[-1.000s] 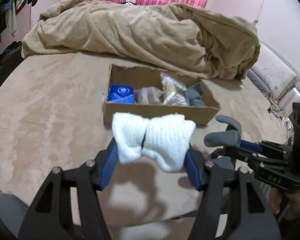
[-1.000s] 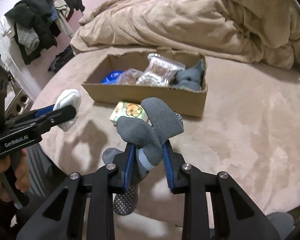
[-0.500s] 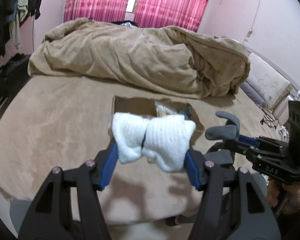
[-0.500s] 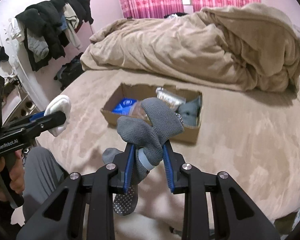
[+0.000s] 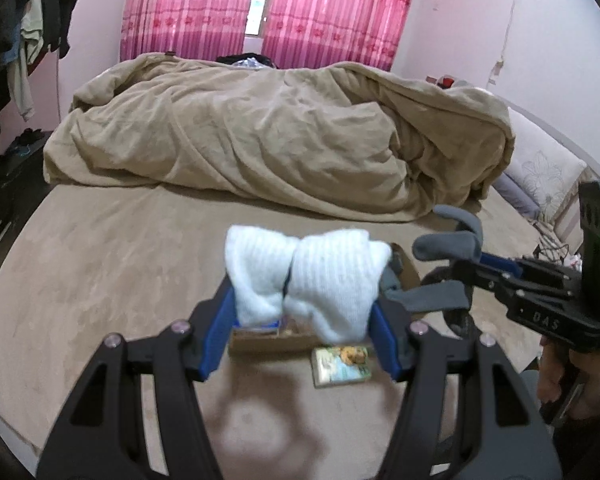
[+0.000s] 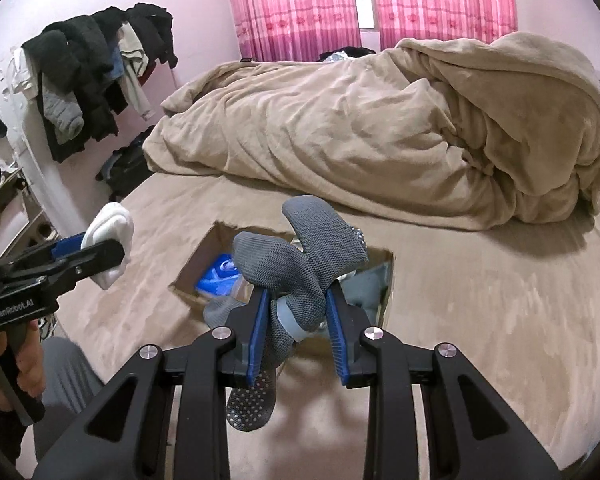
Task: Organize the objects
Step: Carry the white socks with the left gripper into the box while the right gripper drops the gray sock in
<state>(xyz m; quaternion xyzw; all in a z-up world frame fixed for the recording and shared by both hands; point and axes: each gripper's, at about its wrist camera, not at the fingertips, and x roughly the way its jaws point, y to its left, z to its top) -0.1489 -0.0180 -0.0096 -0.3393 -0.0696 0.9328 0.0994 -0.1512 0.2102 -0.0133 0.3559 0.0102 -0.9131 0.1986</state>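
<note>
My left gripper [image 5: 300,312] is shut on a folded white sock [image 5: 306,276], held high above the bed. My right gripper [image 6: 296,316] is shut on a grey sock [image 6: 300,264] with grip dots, its end hanging below the fingers. A cardboard box [image 6: 388,296] sits on the bed under both grippers, mostly hidden behind the socks; a blue packet [image 6: 216,276] and a grey item show inside. In the left wrist view only the box's front wall [image 5: 268,344] shows. The right gripper [image 5: 448,248] with the grey sock appears there at right; the left gripper [image 6: 104,248] appears in the right wrist view at left.
A small picture card packet [image 5: 342,364] lies on the tan bedsheet [image 5: 100,264] in front of the box. A heaped tan duvet [image 5: 280,136] fills the back of the bed. Clothes hang on a rack [image 6: 92,80] at left; pink curtains [image 6: 300,4] behind.
Both grippers have risen well above the bed, so the box looks smaller and lower in both views. Each keeps its sock.
</note>
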